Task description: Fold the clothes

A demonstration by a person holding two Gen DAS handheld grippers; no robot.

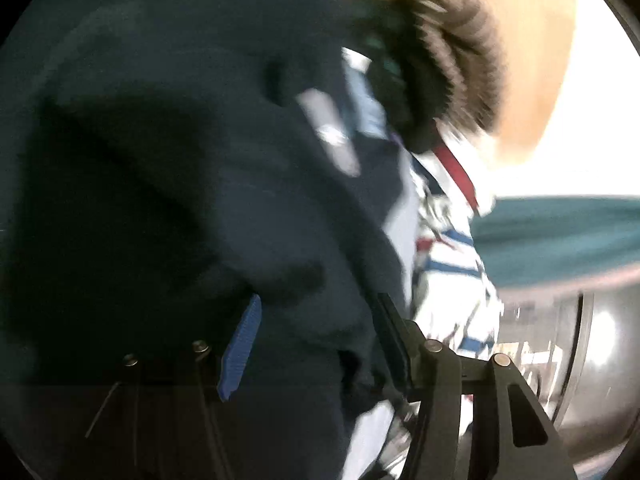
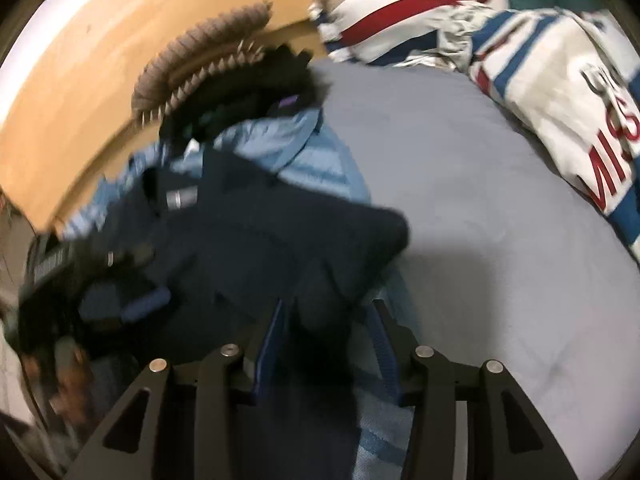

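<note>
In the right wrist view the navy garment (image 2: 256, 232) lies rumpled across the left and centre of the frame on the grey bed sheet (image 2: 480, 208), over a light blue striped shirt (image 2: 316, 160), and a dark fold of it hangs between the parted fingers of the right gripper (image 2: 326, 328), though blur hides whether the pads press on it. In the left wrist view the same navy cloth (image 1: 180, 200) fills the left of the frame, and the left gripper (image 1: 316, 332) stands open with the cloth between its fingers. A white pillow (image 2: 560, 92) with red and blue stripes sits at the upper right, near the wooden headboard (image 2: 100, 60).
</note>
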